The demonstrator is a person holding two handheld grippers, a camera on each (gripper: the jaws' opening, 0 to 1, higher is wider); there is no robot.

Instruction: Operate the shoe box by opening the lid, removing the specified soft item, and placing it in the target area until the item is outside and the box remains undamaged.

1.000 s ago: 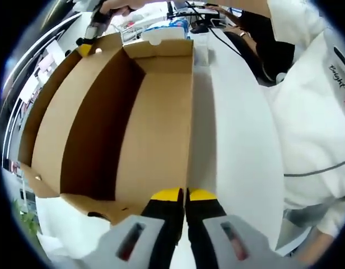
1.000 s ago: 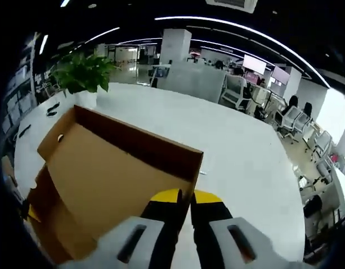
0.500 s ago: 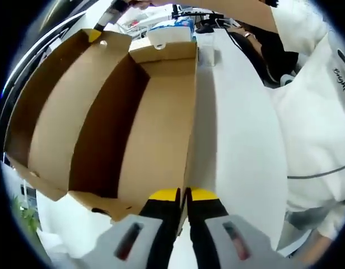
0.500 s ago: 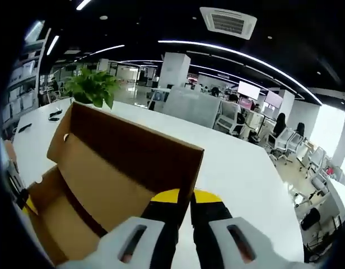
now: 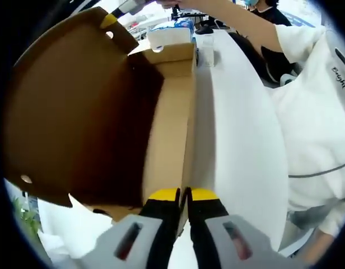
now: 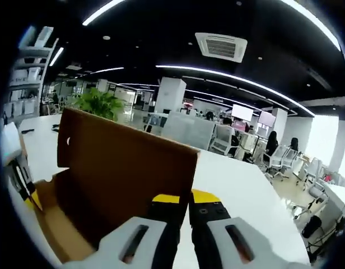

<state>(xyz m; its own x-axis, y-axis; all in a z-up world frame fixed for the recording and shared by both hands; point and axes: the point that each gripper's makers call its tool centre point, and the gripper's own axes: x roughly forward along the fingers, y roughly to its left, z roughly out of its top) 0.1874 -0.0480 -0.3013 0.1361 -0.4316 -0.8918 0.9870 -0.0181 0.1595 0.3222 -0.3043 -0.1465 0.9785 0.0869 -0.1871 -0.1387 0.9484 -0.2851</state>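
Observation:
A brown cardboard shoe box (image 5: pixel 171 112) lies on the white table (image 5: pixel 239 140), its long side running away from me. My left gripper (image 5: pixel 183 195) is shut on the near end of the box's right wall. The hinged lid (image 5: pixel 71 112) stands steeply over the box's left side and shades the inside, where I see bare cardboard. My right gripper (image 5: pixel 109 20) grips the lid's far corner. In the right gripper view, the right gripper (image 6: pixel 183 198) is shut on the lid's (image 6: pixel 122 174) edge. The left gripper (image 6: pixel 22 182) shows at the left.
A person in white (image 5: pixel 318 112) stands close along the table's right side, one arm reaching over the far end. A white tub (image 5: pixel 169 35) and a clear cup (image 5: pixel 205 49) sit beyond the box. A potted plant (image 6: pixel 99 103) and office desks (image 6: pixel 234 145) lie behind.
The lid has swung up from leaning back outward to standing steeply over the box, carried by my right gripper. My left gripper has kept its hold on the box wall.

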